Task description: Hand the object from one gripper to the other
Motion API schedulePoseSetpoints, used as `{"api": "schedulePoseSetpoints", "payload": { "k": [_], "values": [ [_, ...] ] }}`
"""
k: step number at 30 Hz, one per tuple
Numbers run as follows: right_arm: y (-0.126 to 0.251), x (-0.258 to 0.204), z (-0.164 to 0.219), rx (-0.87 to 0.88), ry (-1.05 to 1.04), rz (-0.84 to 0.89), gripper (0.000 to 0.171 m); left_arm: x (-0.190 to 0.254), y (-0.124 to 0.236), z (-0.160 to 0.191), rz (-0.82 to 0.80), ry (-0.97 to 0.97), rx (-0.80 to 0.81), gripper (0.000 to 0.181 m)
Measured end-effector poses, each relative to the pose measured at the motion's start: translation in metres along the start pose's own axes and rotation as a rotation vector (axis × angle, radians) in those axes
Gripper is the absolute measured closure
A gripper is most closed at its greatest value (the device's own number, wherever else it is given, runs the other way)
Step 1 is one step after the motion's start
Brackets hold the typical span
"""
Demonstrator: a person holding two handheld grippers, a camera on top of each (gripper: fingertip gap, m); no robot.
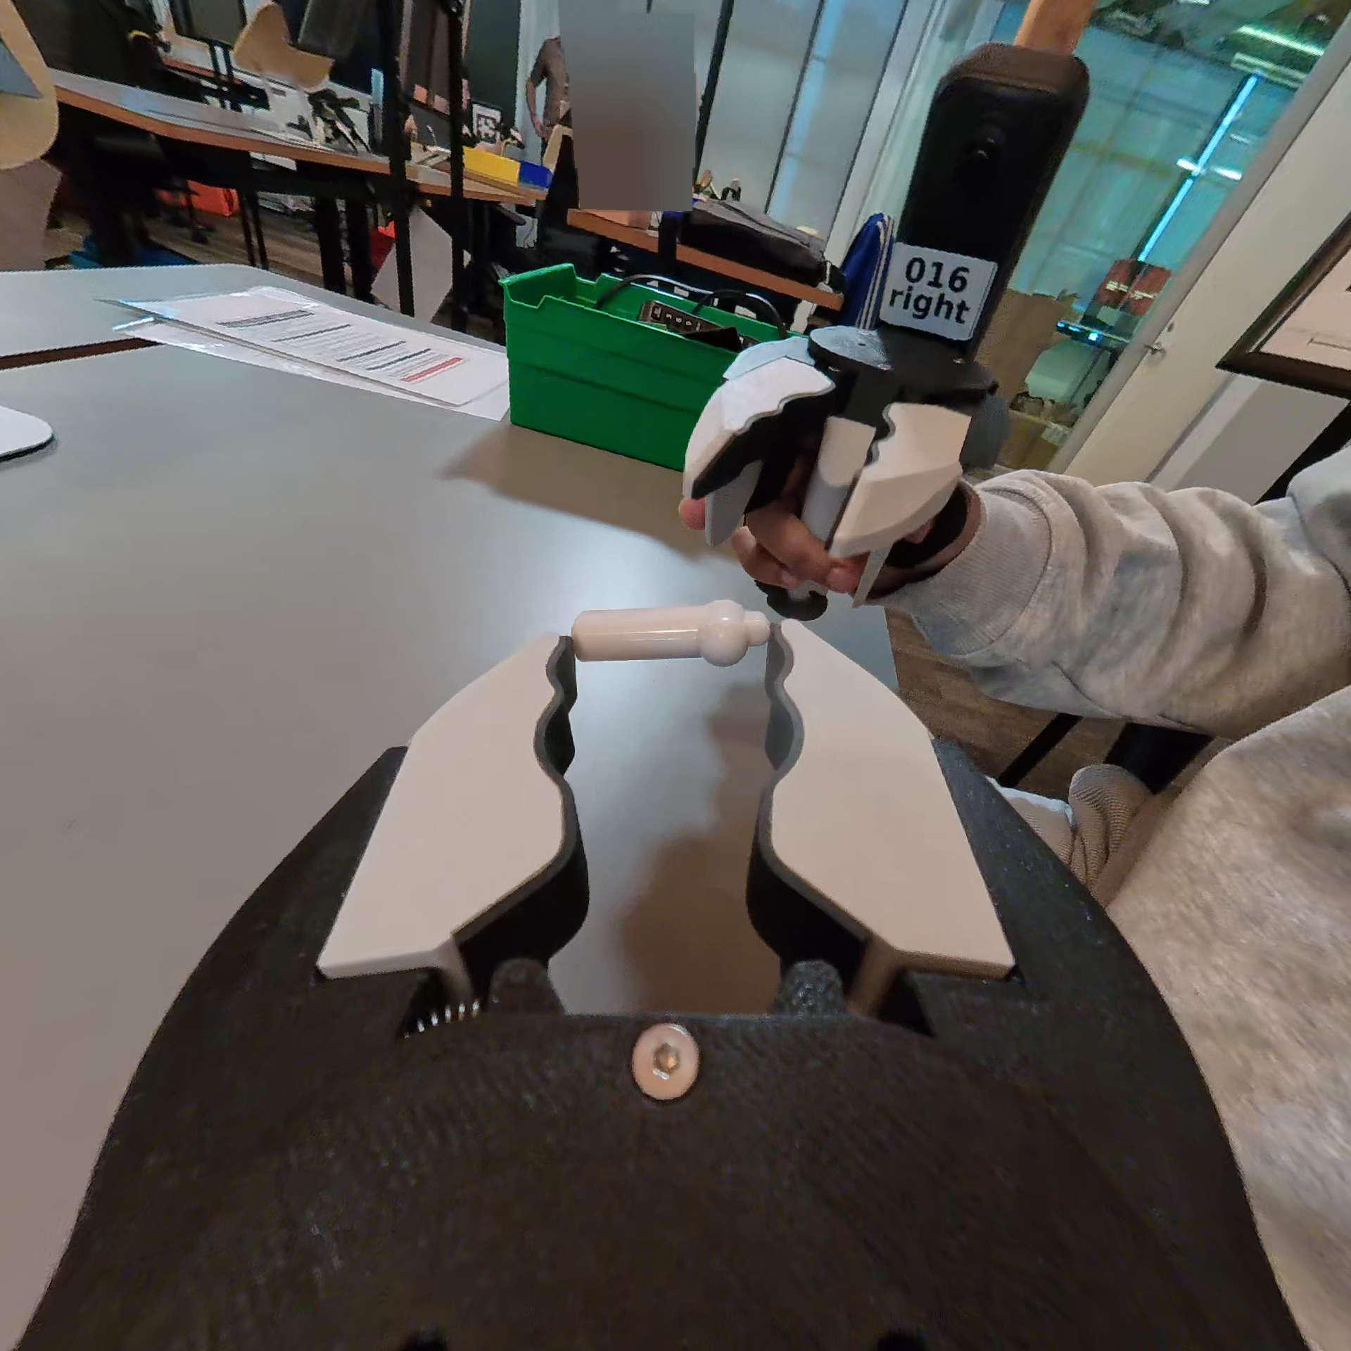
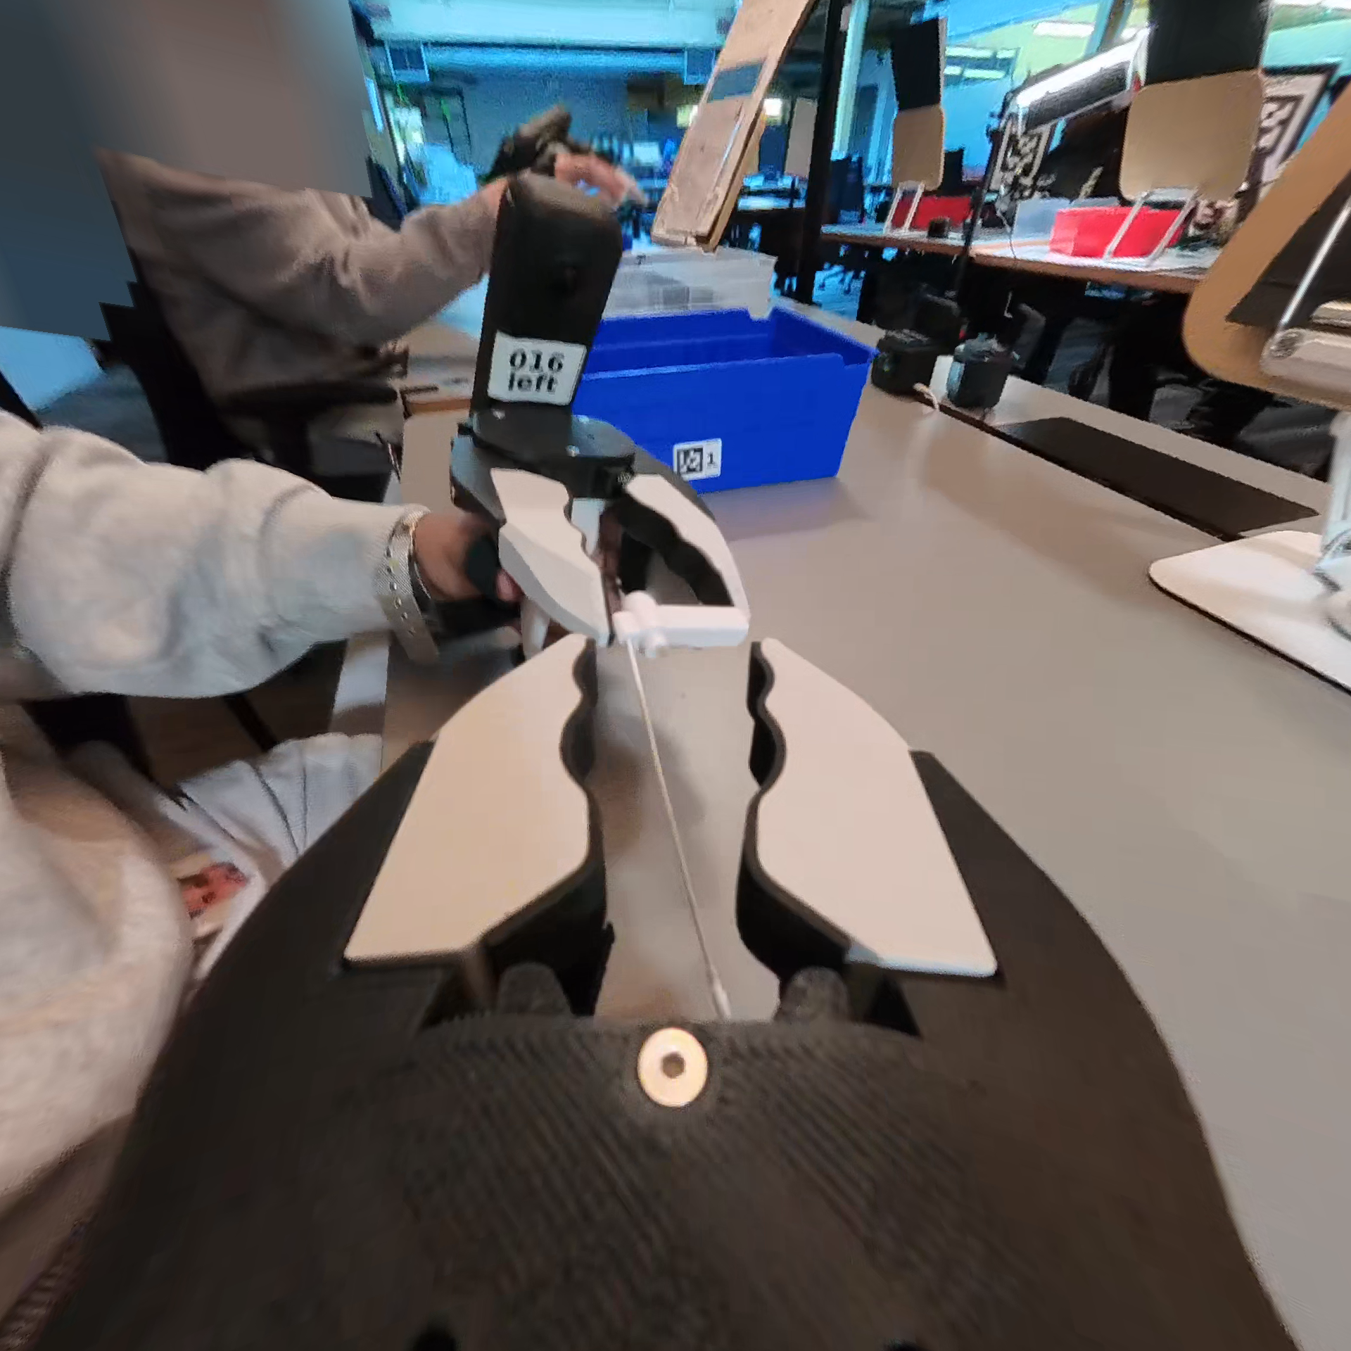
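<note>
A white peg with a knobbed end [image 1: 669,634] lies crosswise between the fingertips of my left gripper [image 1: 667,647], which is shut on it end to end, above the grey table [image 1: 256,585]. My right gripper [image 1: 797,563] hangs just beyond and right of the peg, pointing down, jaws apart and empty. In the right wrist view my right gripper [image 2: 672,654] is open, its tips just short of the peg [image 2: 687,625]. The left gripper [image 2: 676,621] holds the peg there.
A green bin [image 1: 607,373] and papers [image 1: 314,343] sit farther back on the table. A blue bin [image 2: 731,395] stands behind the left gripper. A white monitor base [image 2: 1257,585] is at the right. A person [image 2: 278,292] sits behind. Tip to tip, the grippers are about 4 cm apart.
</note>
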State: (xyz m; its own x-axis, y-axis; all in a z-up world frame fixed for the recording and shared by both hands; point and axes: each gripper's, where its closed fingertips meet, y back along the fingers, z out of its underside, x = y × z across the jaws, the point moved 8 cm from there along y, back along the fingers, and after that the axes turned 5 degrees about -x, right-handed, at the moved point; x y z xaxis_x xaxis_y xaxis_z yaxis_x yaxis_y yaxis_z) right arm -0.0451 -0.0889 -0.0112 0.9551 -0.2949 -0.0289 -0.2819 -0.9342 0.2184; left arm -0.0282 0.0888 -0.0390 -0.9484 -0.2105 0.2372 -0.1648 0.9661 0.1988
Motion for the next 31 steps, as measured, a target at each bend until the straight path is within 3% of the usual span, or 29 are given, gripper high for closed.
{"api": "schedulePoseSetpoints", "payload": {
  "k": [6, 13, 23, 31],
  "values": [
    [-0.001, 0.013, 0.008, 0.014, -0.286, -0.073, 0.132, 0.01, -0.004, -0.002, 0.034, -0.064, 0.002, 0.13],
    [-0.009, 0.015, 0.017, 0.076, -0.592, -0.315, 0.125, 0.014, -0.005, -0.002, 0.098, -0.045, 0.02, 0.13],
    [-0.007, 0.015, 0.014, 0.057, -0.519, -0.258, 0.131, 0.014, -0.005, -0.003, 0.039, -0.095, 0.046, 0.13],
    [0.0, 0.005, 0.002, 0.029, 0.013, 0.061, 0.129, 0.002, -0.002, -0.002, 0.027, 0.041, 0.046, 0.13]
  ]
}}
